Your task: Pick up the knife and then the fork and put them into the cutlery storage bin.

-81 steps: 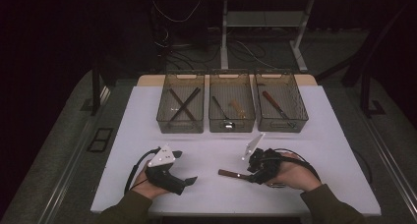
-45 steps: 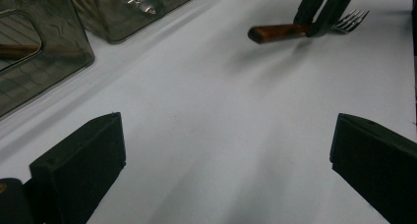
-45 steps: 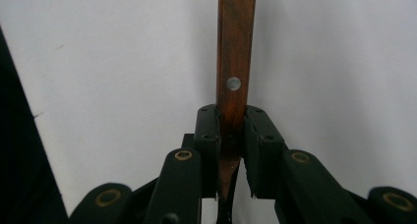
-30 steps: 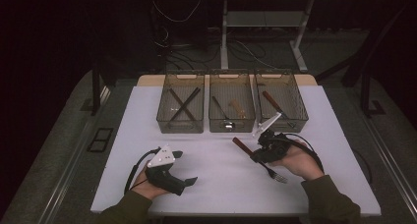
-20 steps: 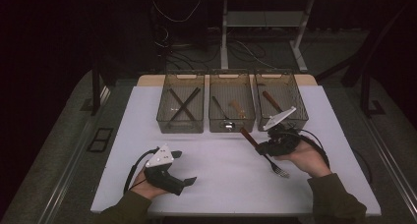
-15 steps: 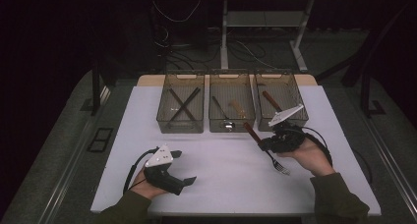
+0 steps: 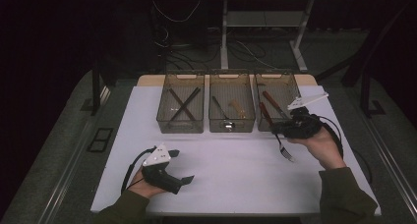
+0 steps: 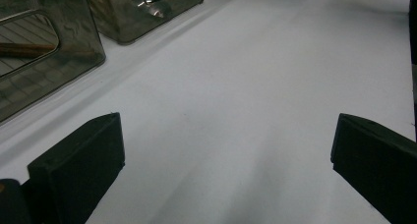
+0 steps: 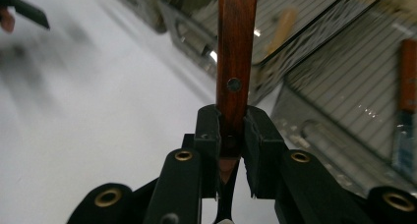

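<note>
1. Gripping a wooden-handled fork [image 7: 275, 128], the right gripper [image 7: 285, 129] sits at the near edge of the right bin [image 7: 295, 84], raised off the white table [image 7: 231, 170]. Its jaws are pressed together on the handle.
2. High view: fork handle angles up and away over the near wall of the right bin; metal tines [image 7: 287, 155] hang down toward the person, just above the tabletop.
3. Right gripper view: both pads [image 9: 209, 130] clamp the reddish-brown handle [image 9: 236, 57] near a rivet; handle runs straight up the frame between them. Background blurred.
4. Right bin already holds another wooden-handled utensil [image 7: 273, 102] lying on its grid floor.
5. Middle bin [image 7: 231, 123] holds a spoon [image 7: 222, 117] and a pale wooden-handled piece [image 7: 238, 108]. Left bin [image 7: 164, 118] holds two dark sticks crossed in an X [image 7: 184, 105].
6. Left gripper [image 7: 183, 181] rests low on the table near the front left, well apart from the bins. Left gripper view: jaws spread wide, only bare white surface between the pads [image 8: 78, 165].
7. All three bins stand side by side along the far edge of the table.
</note>
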The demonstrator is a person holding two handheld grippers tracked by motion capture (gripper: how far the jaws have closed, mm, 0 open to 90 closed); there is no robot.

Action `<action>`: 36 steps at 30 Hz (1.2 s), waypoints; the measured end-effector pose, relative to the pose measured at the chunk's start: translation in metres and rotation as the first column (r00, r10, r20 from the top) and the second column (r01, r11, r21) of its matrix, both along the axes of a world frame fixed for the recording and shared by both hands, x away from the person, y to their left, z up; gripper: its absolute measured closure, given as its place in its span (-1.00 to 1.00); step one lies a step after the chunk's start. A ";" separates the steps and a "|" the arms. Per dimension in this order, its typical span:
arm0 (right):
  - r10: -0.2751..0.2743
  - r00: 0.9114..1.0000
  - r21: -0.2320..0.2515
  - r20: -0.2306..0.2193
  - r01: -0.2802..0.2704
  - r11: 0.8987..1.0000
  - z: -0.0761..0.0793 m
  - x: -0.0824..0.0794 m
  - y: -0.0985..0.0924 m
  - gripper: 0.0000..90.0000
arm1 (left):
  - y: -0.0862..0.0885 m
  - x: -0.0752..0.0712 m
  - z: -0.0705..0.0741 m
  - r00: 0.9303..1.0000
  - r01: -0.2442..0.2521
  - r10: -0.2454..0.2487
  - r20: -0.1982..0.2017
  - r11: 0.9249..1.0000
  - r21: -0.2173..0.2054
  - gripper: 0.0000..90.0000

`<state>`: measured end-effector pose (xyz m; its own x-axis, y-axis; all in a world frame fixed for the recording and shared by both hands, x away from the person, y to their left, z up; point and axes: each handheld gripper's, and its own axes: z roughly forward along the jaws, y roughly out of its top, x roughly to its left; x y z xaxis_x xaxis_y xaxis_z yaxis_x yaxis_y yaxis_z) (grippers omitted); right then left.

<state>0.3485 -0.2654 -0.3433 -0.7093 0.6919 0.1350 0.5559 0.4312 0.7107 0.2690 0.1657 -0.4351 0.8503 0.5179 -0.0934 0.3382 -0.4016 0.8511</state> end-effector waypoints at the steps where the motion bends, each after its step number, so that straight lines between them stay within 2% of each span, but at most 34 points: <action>1: -0.010 1.000 0.008 0.005 0.010 1.000 0.003 0.001 -0.002 0.73 | 0.000 0.000 0.000 1.000 -0.001 0.001 -0.003 1.000 0.000 -1.00; 5: -0.047 0.998 0.043 0.032 0.046 0.998 0.013 0.007 -0.009 0.73 | -0.001 0.000 0.000 1.000 -0.003 0.003 -0.002 1.000 -0.005 -1.00; 15: -0.139 0.986 0.048 0.088 0.135 0.990 0.033 0.027 -0.022 0.73 | -0.001 0.000 0.000 1.000 -0.003 0.003 -0.002 1.000 -0.009 -1.00; 27: -0.249 0.961 0.070 0.122 0.242 0.968 0.047 0.060 -0.038 0.73 | -0.002 0.000 0.001 1.000 0.001 -0.001 0.002 1.000 -0.008 -1.00; 34: -0.309 0.937 0.094 0.160 0.297 0.950 0.045 0.082 -0.043 0.73 | -0.001 0.000 0.001 1.000 0.001 -0.001 0.001 1.000 -0.011 -1.00; 36: -0.310 0.936 0.102 0.165 0.297 0.949 0.042 0.088 -0.044 0.73 | -0.001 -0.001 0.001 1.000 0.002 -0.002 0.003 1.000 -0.014 -1.00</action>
